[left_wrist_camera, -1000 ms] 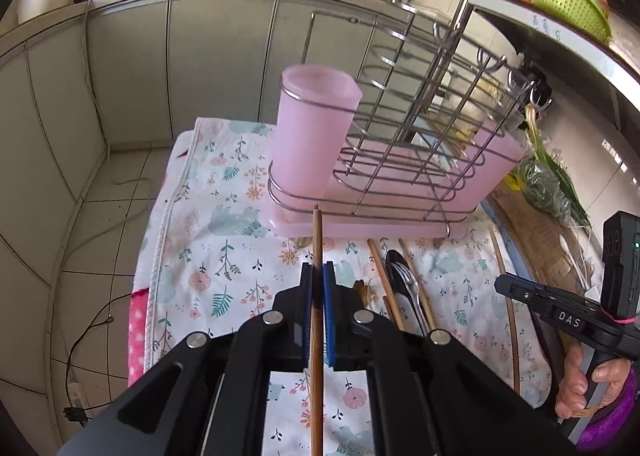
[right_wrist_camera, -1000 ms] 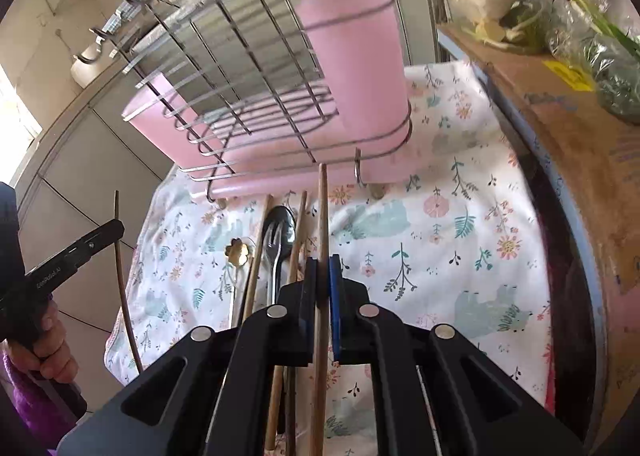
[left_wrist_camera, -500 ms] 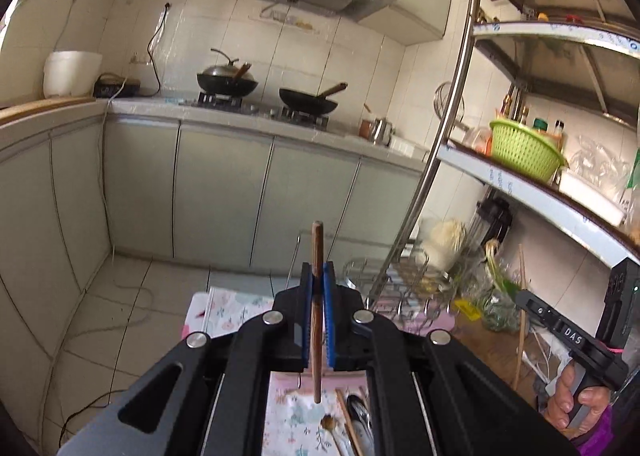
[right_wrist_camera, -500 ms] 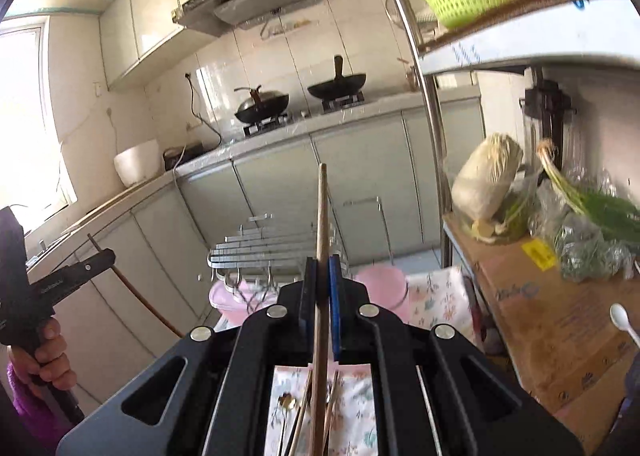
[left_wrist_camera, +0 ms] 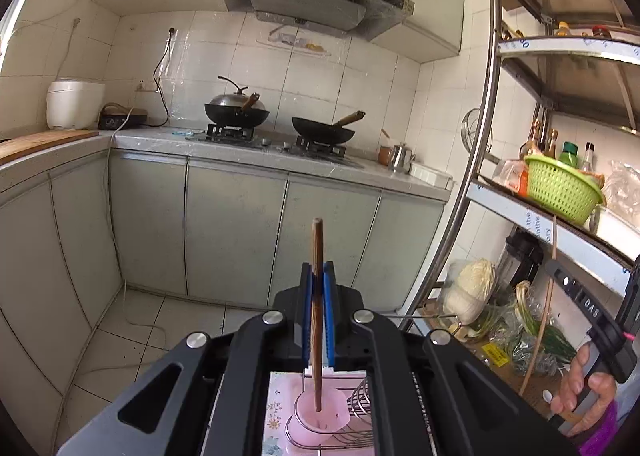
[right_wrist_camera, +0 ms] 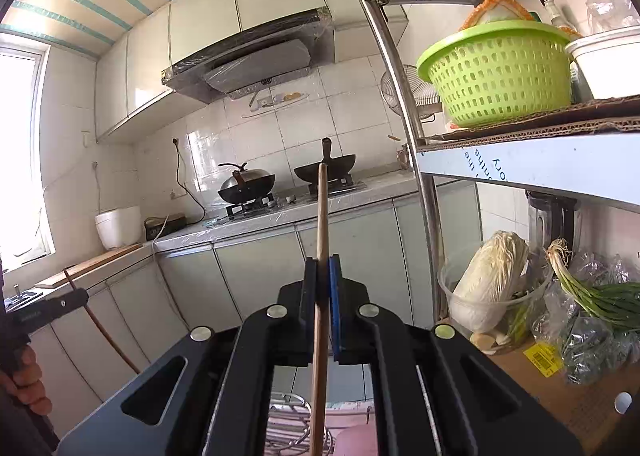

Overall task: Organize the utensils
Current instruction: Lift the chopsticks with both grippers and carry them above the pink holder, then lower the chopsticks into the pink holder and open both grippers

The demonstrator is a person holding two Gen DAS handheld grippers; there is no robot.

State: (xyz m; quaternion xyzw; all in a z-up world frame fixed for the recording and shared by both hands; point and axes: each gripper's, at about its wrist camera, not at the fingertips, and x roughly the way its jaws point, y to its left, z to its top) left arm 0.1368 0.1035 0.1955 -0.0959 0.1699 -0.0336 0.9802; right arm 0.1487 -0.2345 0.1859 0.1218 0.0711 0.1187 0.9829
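Chopsticks: you hold one in each gripper, both upright and lifted clear of the table.
Left gripper point(left_wrist_camera: 317, 288): your blue pads are pinched on a dark brown chopstick point(left_wrist_camera: 317, 252) at frame centre; its top stands above the pads and its lower end hangs over the pink cup.
Right gripper point(right_wrist_camera: 323, 284): your pads are clamped on a pale wooden chopstick point(right_wrist_camera: 322, 215), which runs from the bottom edge up past the pads to mid frame.
Pink cup point(left_wrist_camera: 320, 414): bottom centre of the left view, seated in the end of the wire rack; its mouth faces up, and nothing can be made out inside it.
Wire rack point(left_wrist_camera: 356, 400): chrome, on a pink tray, low in the frame just right of the cup; its slots look bare.
Flowered cloth point(left_wrist_camera: 274, 412): under the rack, a strip showing at lower centre.
Green basket point(right_wrist_camera: 496, 71): upper right of the right view, on the metal shelf; an orange-edged bundle shows above its rim.
Clear bowl point(right_wrist_camera: 452, 288): lower right of that view, holding a napa cabbage point(right_wrist_camera: 488, 280).
Your right hand point(left_wrist_camera: 588, 388): lower right edge of the left view, wrapped round the other gripper's handle.
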